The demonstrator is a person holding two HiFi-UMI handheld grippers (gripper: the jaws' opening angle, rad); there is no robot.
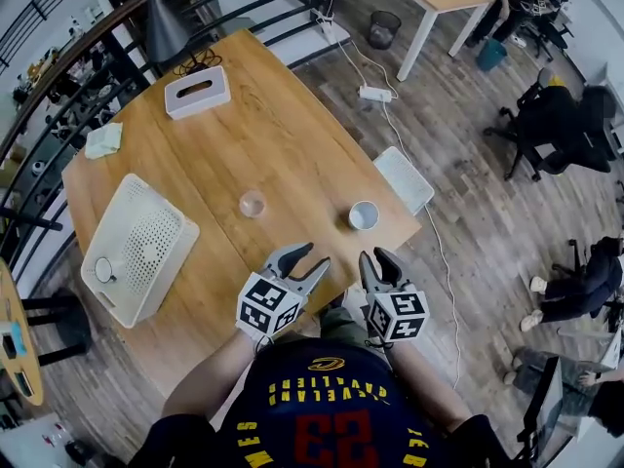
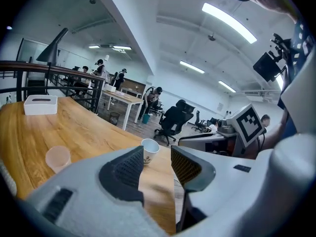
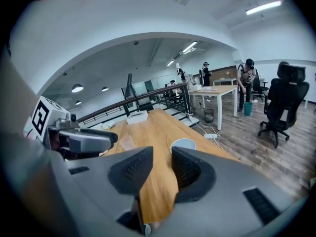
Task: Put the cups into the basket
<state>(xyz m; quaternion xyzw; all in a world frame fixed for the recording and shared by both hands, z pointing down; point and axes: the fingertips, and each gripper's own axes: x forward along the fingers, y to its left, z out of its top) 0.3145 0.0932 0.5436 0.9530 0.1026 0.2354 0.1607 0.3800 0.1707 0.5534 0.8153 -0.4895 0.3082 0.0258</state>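
On the wooden table a clear plastic cup stands near the middle, and a white paper cup stands close to the right edge. The white perforated basket lies at the left, with one small cup inside it. Both grippers hover over the near table edge. My left gripper is open and empty, just below the clear cup. My right gripper is open and empty, just short of the white cup. The left gripper view shows the white cup past the jaws and the clear cup at the left.
A white tissue box and a dark lamp base stand at the table's far end, with a crumpled cloth at the left edge. A black railing runs along the left. A white panel leans beside the table's right edge.
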